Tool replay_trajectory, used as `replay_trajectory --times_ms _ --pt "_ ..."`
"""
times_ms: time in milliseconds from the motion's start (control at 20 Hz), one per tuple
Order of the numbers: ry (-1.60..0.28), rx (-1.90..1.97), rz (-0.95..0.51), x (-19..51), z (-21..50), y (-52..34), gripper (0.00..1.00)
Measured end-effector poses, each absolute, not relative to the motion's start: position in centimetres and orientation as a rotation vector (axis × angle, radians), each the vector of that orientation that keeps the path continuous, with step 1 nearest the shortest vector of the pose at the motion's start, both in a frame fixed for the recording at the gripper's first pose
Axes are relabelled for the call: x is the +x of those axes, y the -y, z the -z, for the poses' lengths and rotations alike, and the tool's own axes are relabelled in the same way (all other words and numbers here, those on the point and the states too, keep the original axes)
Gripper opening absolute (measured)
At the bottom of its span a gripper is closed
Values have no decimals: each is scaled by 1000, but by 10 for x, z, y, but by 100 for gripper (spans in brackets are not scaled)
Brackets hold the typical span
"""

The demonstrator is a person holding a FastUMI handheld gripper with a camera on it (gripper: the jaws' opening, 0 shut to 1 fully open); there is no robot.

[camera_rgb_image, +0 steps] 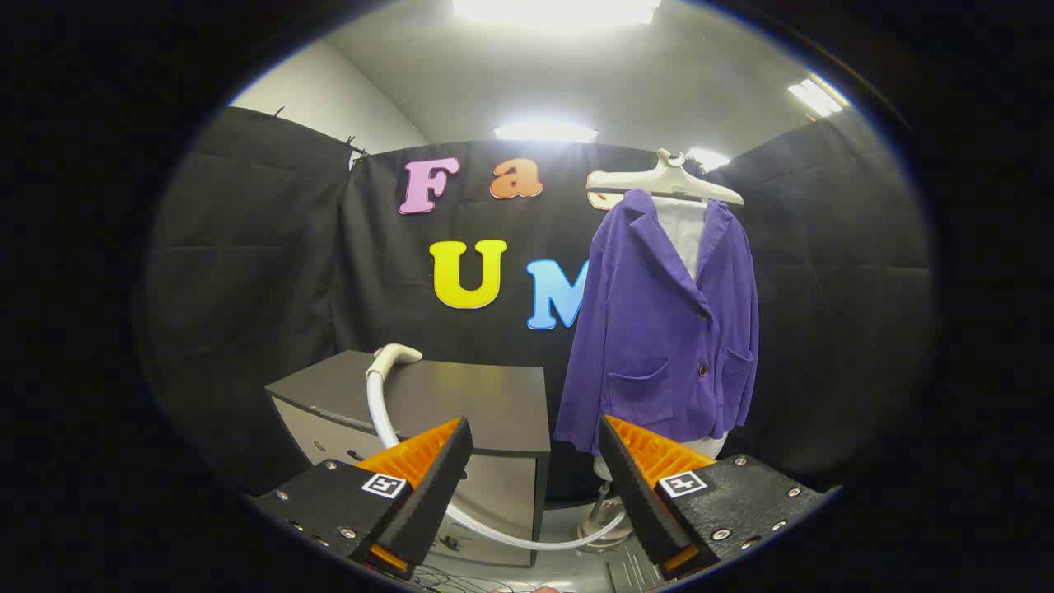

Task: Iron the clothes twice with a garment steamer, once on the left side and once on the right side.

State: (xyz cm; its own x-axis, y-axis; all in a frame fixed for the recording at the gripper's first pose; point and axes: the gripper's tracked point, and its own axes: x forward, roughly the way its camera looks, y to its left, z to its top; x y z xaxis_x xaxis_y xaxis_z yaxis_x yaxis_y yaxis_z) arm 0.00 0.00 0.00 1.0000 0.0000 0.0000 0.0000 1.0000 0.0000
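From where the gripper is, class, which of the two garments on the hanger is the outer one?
The purple jacket: it hangs over the white shirt, which shows just between its lapels. The open gripper holds nothing, well short of both.

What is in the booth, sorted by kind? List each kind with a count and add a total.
Garments: 2, the purple jacket and the white shirt under it
Hangers: 1
Steamer heads: 1
Hoses: 1
Cabinets: 1
Grippers: 1, open and empty
Total: 7
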Motion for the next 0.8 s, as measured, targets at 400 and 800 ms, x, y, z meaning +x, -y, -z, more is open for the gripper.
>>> replay_trajectory --times_ms 400,800 --pt "-32 -45 -2 19 0 29 95" --pt "73 -72 -53 17 -34 49 95"
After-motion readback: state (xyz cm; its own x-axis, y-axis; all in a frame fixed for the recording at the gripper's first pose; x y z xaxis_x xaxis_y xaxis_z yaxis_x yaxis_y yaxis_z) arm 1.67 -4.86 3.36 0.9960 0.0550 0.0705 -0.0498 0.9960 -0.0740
